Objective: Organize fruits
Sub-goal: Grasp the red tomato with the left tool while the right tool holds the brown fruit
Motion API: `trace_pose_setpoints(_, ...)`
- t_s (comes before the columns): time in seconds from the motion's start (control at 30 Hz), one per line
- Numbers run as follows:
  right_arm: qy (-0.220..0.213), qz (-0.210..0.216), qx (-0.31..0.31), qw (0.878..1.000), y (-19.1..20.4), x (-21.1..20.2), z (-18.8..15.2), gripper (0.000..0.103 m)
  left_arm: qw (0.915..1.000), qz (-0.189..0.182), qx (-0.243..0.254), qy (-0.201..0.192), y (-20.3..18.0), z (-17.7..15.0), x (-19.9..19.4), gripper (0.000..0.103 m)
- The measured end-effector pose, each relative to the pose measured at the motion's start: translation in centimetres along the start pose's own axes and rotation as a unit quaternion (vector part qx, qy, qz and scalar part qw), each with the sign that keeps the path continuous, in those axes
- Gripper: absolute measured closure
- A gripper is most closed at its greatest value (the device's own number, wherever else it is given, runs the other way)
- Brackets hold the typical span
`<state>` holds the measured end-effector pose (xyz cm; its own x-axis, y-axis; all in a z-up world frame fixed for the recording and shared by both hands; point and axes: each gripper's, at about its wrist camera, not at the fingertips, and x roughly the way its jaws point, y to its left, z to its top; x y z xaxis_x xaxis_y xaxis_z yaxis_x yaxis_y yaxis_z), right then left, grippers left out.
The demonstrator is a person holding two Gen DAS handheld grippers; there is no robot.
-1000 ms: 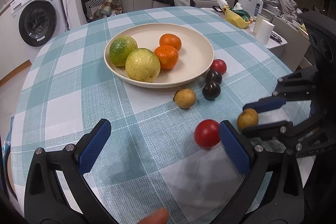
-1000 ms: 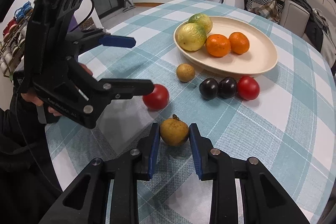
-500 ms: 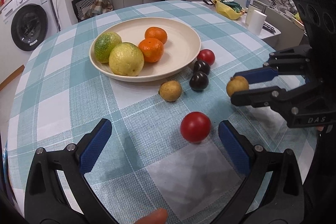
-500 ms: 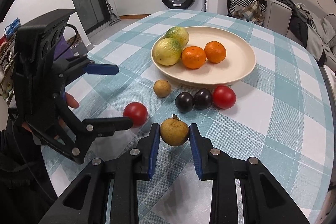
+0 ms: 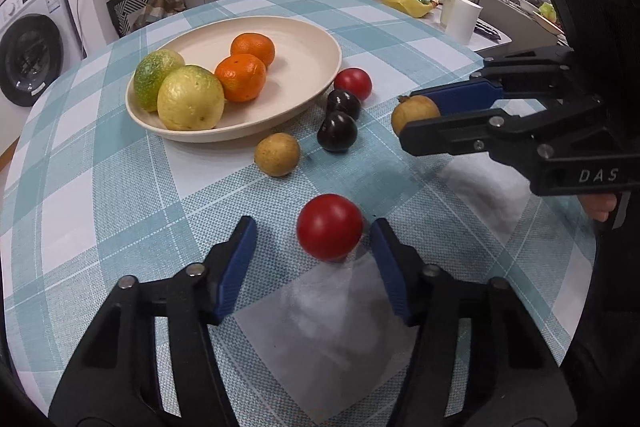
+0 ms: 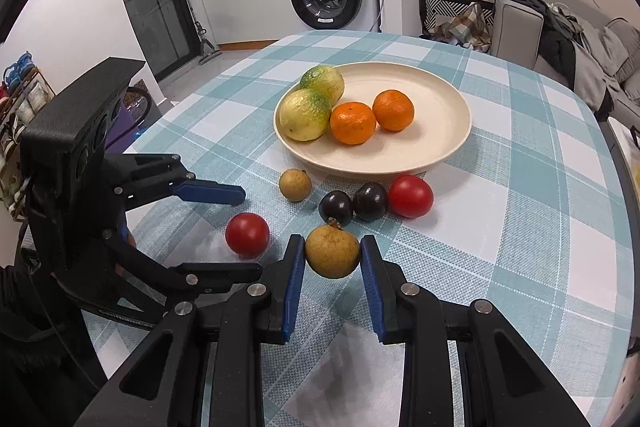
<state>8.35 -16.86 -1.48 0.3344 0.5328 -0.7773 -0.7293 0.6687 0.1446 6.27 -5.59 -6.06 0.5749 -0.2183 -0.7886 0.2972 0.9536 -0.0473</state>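
**Two fruits between two sets of fingers**

Above the checked counter (image 6: 520, 187), the right gripper (image 6: 332, 263) pinches a tan fruit (image 6: 332, 255) (lifted clear). The left gripper (image 5: 316, 259) is spread around a red tomato (image 5: 329, 226) on the cloth, near the plate (image 5: 312, 67).

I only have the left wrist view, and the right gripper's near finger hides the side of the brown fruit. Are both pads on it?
Observer: Yes. The right wrist view shows the right gripper with one blue pad against each side of the brown fruit.
Operator: Is the far red tomato clear of the plums?
Observer: No. It sits against one dark plum, which appears to touch the other.
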Motion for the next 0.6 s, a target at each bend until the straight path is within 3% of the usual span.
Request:
trace_pose_setpoints(0.13,-0.003,0.0,0.004,1.0,-0.1,-0.1,0.0,0.074,0.9999,-0.016,0.003,-0.005,-0.2,0.0,-0.2,0.075)
trace_pose_setpoints(0.6,-0.022,-0.003,0.01,1.0,-0.3,-0.4,0.2,0.074,0.999,-0.013,-0.02,-0.037,1.0,0.4,-1.6,0.075)
